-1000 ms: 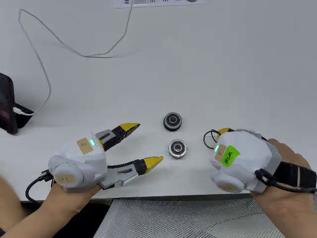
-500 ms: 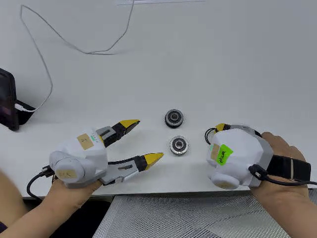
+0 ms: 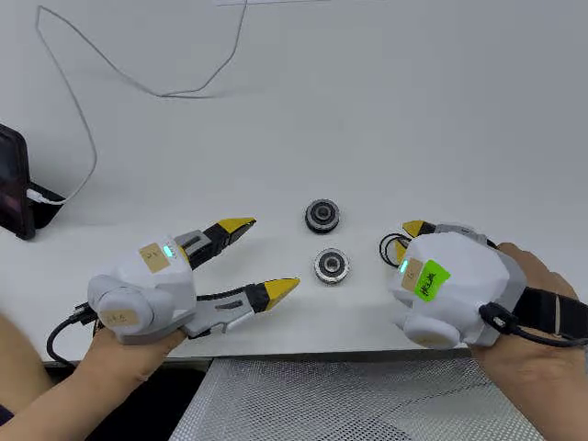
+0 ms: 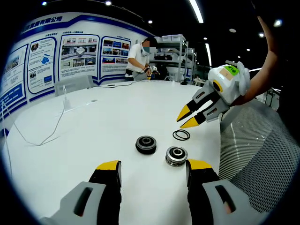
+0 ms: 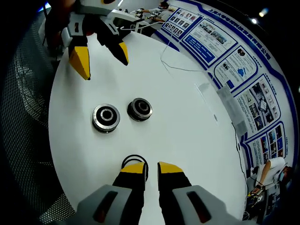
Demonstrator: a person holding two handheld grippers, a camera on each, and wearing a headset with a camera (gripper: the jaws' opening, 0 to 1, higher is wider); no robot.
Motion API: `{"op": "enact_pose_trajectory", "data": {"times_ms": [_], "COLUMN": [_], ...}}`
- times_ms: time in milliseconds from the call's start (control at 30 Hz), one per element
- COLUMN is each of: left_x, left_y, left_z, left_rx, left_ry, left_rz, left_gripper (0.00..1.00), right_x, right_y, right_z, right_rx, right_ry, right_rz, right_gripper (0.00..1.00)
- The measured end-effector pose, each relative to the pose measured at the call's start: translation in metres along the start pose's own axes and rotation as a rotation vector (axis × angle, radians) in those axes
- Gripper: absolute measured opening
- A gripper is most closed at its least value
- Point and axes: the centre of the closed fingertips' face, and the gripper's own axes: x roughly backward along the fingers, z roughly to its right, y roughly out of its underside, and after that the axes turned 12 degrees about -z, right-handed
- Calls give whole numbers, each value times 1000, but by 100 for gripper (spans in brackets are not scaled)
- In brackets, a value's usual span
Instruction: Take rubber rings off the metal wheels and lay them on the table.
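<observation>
Two metal wheels sit mid-table. The far wheel (image 3: 322,216) (image 4: 146,144) (image 5: 140,109) has a dark rim. The near wheel (image 3: 331,265) (image 4: 176,156) (image 5: 106,118) shows a silvery rim. One black rubber ring (image 3: 393,248) (image 4: 181,135) (image 5: 133,161) lies flat on the table to their right. My right gripper (image 3: 413,230) (image 4: 186,119) (image 5: 151,168) hovers just over that ring, jaws a little apart and holding nothing. My left gripper (image 3: 257,258) (image 4: 153,165) (image 5: 103,56) stands wide open left of the wheels, pointing at them.
A grey cable (image 3: 92,83) trails across the back left of the white table (image 3: 413,119). A black device (image 3: 14,188) stands at the left edge. A metal mesh (image 3: 367,404) lies below the table's front edge. A person (image 4: 140,54) stands far off.
The right gripper has drifted slightly right and toward me, while the ring stays on the table by its tips. The left gripper and both wheels have barely moved.
</observation>
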Motion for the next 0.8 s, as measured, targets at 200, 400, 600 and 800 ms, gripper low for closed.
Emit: {"op": "enact_pose_trajectory", "data": {"times_ms": [200, 400, 600, 800], "left_x": [0, 1, -1, -8], "left_y": [0, 0, -8, -20], "left_z": [0, 0, -2, -5], "left_rx": [-2, -1, -6, -26], "left_ry": [1, 2, 2, 1], "left_rz": [-4, -6, 4, 11], "left_gripper": [56, 55, 49, 44], "right_x": [5, 8, 6, 1], "right_y": [-3, -8, -20, -28], "right_z": [-8, -21, -16, -8], "right_rx": [-64, -126, -257, -346], "right_ry": [-42, -117, -176, -203], "right_rz": [35, 88, 129, 149], "right_gripper": [14, 19, 20, 20]}}
